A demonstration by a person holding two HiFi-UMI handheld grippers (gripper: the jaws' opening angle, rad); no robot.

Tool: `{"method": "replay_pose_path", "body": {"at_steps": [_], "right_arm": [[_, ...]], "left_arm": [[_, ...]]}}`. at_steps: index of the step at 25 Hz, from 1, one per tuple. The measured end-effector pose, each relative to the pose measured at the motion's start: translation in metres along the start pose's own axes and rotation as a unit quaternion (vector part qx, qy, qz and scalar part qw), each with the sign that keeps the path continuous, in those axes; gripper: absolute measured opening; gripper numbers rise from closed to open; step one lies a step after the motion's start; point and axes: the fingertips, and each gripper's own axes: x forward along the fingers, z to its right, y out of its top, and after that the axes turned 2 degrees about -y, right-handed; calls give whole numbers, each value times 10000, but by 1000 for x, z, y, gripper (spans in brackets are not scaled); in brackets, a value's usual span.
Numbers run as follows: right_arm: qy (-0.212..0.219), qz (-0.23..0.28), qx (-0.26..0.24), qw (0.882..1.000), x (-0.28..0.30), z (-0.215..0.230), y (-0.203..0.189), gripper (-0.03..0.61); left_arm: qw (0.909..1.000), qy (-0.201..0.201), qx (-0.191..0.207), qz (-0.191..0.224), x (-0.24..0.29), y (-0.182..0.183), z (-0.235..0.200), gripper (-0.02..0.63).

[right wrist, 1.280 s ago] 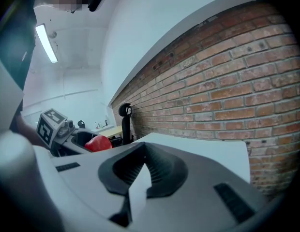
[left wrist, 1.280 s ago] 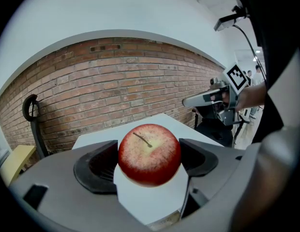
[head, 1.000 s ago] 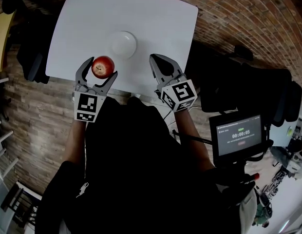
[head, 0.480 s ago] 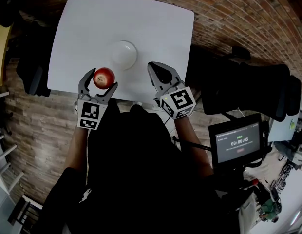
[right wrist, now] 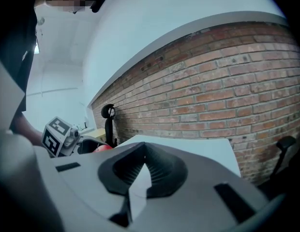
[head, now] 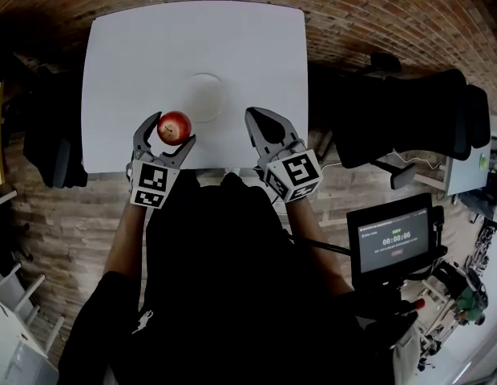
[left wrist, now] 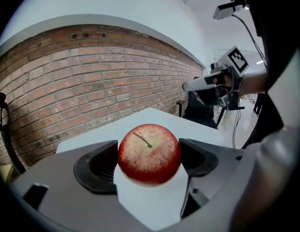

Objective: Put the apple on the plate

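Between the left gripper's [head: 168, 129] widely spread jaws I find the apple [head: 174, 125] clamped, held above the white table's [head: 256, 46] near edge, just short of the plate [head: 205, 97]. Beside it the right gripper [head: 258, 115] is closed and empty. A brick wall [left wrist: 92, 71] backs the table. Since a second ago, the apple has come slightly nearer the plate; the grip is unchanged.

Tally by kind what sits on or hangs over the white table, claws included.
apple: 1
plate: 1
claws: 2 (left claw, right claw)
total: 4
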Motion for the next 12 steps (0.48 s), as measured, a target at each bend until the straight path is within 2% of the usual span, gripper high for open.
{"method": "replay_pose_path", "body": {"at_steps": [6,12], "right_arm": [[-370,-44,-28,9993,-5,-31,-4,3],[-745,-143,-29,9971,-19,-30,-8,3]], "left_arm": [[9986,-460,272,-9,6,-25,-9,399],[9956,-836,428,5,37,-26,-6,399]]}}
